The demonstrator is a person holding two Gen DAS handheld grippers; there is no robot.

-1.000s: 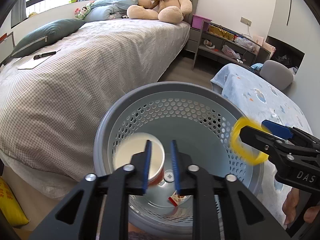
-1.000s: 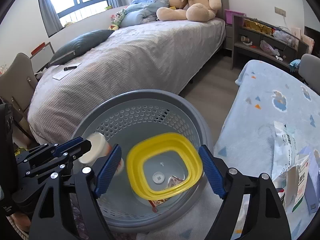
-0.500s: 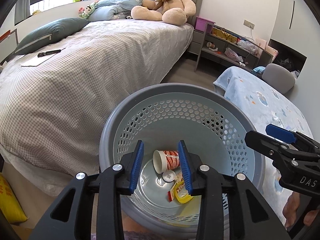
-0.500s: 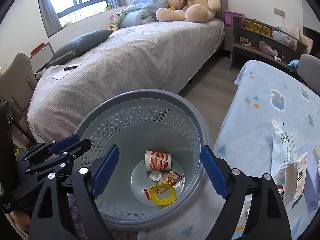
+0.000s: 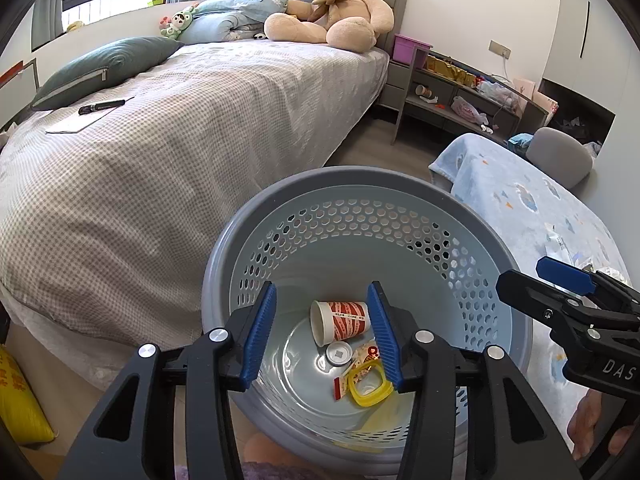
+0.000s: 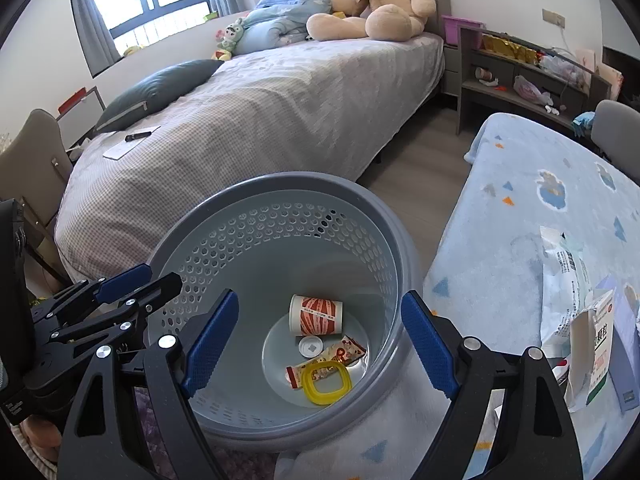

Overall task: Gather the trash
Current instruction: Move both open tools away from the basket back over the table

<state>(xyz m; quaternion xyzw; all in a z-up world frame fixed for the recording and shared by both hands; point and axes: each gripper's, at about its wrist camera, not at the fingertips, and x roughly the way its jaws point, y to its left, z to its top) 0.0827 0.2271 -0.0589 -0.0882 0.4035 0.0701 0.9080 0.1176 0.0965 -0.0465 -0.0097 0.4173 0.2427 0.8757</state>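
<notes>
A grey perforated basket stands below both grippers. On its bottom lie a red-and-white paper cup on its side, a yellow plastic container and a snack wrapper. My left gripper hangs over the basket, its jaws opening, nothing between them. My right gripper stands wide open and empty above the basket. Paper packaging and a carton lie on the blue blanket at the right.
A bed with a checked cover, a dark pillow and a big teddy bear fills the left and back. A blue patterned blanket covers a table at the right. Grey shelves line the far wall. A yellow bag lies on the floor.
The paper cup left the left gripper and the yellow container left the right one; both now lie in the basket. The left jaws have spread wider.
</notes>
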